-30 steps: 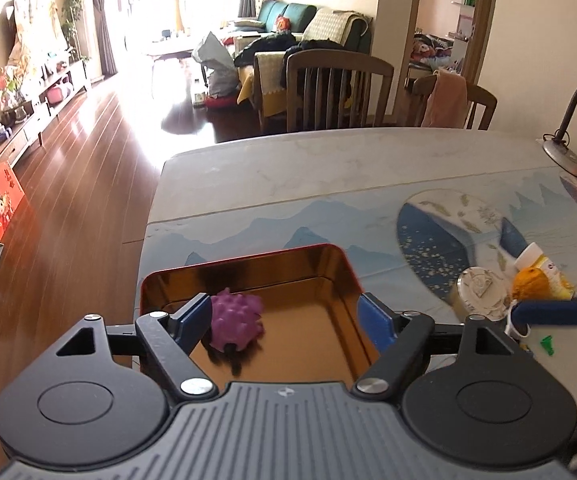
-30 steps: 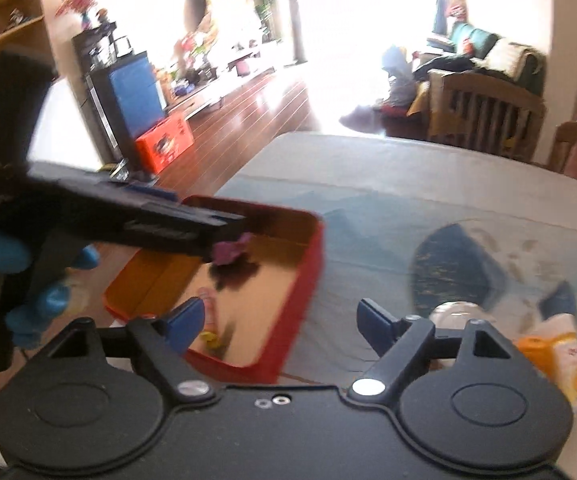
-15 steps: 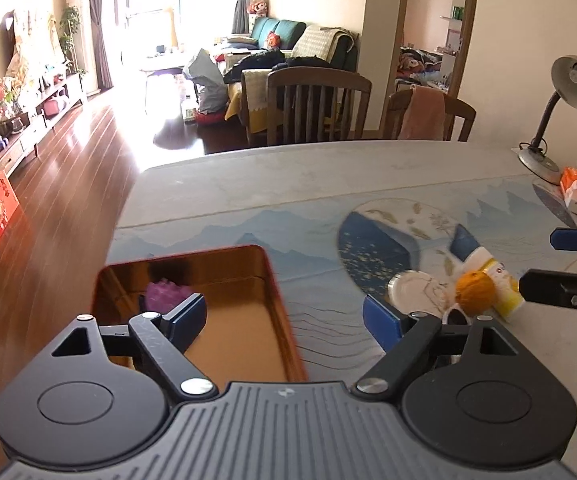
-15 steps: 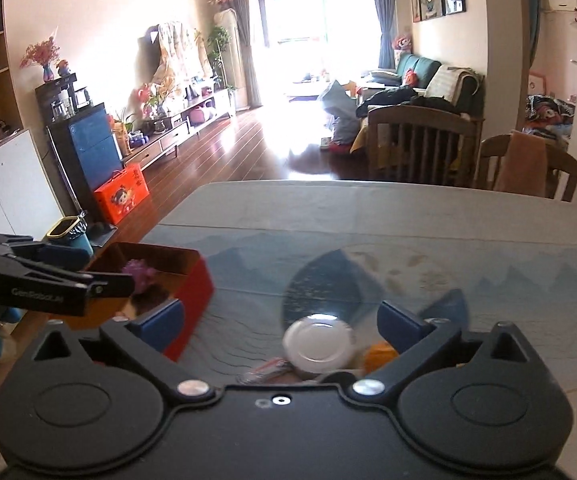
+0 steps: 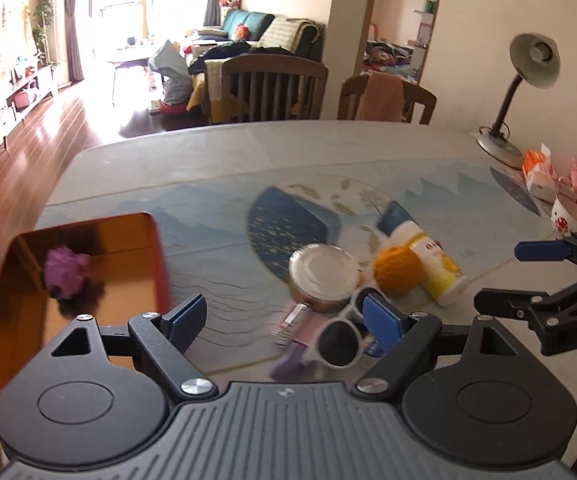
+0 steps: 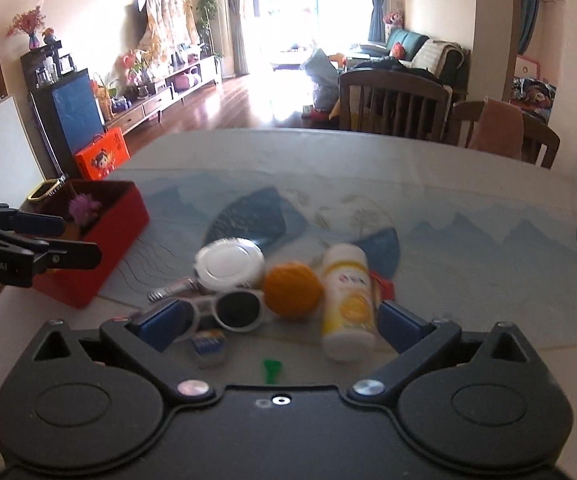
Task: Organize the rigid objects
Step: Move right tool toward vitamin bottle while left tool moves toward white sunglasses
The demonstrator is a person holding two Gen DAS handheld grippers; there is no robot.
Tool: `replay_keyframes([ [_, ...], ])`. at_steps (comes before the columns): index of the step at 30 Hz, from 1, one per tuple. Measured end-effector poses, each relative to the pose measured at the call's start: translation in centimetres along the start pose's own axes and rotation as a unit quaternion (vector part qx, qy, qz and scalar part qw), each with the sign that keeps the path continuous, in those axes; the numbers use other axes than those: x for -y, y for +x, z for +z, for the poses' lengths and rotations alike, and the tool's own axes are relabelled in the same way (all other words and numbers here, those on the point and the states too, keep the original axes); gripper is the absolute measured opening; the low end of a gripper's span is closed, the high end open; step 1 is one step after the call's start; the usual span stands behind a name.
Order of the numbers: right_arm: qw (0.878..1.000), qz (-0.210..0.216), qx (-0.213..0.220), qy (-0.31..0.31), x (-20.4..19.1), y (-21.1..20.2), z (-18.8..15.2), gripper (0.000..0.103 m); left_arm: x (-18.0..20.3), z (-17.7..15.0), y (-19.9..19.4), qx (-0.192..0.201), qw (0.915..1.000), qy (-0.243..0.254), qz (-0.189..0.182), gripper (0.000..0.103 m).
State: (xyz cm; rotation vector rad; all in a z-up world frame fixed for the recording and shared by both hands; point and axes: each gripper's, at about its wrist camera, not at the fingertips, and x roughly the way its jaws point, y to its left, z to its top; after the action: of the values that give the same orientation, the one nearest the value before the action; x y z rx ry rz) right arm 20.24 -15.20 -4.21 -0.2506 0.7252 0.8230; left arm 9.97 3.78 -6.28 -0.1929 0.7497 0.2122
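Observation:
A red tin box point(image 5: 160, 264) point(image 6: 100, 256) at the table's left holds a purple spiky ball point(image 5: 66, 266) point(image 6: 83, 207). A pile lies mid-table: a round white-lidded tin point(image 5: 324, 270) point(image 6: 230, 264), an orange ball point(image 5: 395, 270) point(image 6: 293, 289), a yellow-white bottle point(image 5: 434, 266) point(image 6: 348, 300), white sunglasses point(image 5: 338, 342) point(image 6: 236, 310) and a pink-purple item point(image 5: 294, 340). My left gripper point(image 5: 292, 316) is open and empty, just before the sunglasses. My right gripper point(image 6: 278, 320) is open and empty, its jaws either side of the sunglasses, ball and bottle.
A small blue-white packet point(image 6: 207, 346) and a green bit point(image 6: 271, 369) lie near the right gripper. A desk lamp point(image 5: 528, 76), a white bowl point(image 5: 568, 214) and packets point(image 5: 538, 168) stand at the table's right. Chairs point(image 5: 272, 88) stand behind the table.
My left gripper has moved right, away from the red box to the pile. My right gripper has swung right and down onto the pile. The purple ball stays in the box.

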Motion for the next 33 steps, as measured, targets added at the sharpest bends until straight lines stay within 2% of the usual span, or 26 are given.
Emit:
replay_keyframes([
  [8,1.0,-0.011,-0.019,0.006,3.3,0.9,-1.0,0.1,3.5,-1.7,3.0,-0.023,0.9989,0.04,0.009,0.086],
  [16,0.999,-0.005,-0.039,0.003,5.0,1.8,-1.2,0.094,4.7,-2.7,6.1,-0.054,0.9962,0.062,0.029,0.086],
  [26,0.998,-0.006,-0.057,0.005,5.3,3.7,-0.6,0.086,5.1,-2.9,8.7,-0.077,0.9942,0.057,0.05,0.086],
  [29,0.998,-0.006,-0.061,0.008,5.3,4.3,-0.5,0.083,5.3,-3.1,8.8,-0.072,0.9935,0.053,0.07,0.086],
  [33,0.998,-0.005,-0.065,0.009,5.2,5.2,0.0,0.079,5.7,-3.3,8.9,-0.065,0.9937,0.051,0.076,0.086],
])
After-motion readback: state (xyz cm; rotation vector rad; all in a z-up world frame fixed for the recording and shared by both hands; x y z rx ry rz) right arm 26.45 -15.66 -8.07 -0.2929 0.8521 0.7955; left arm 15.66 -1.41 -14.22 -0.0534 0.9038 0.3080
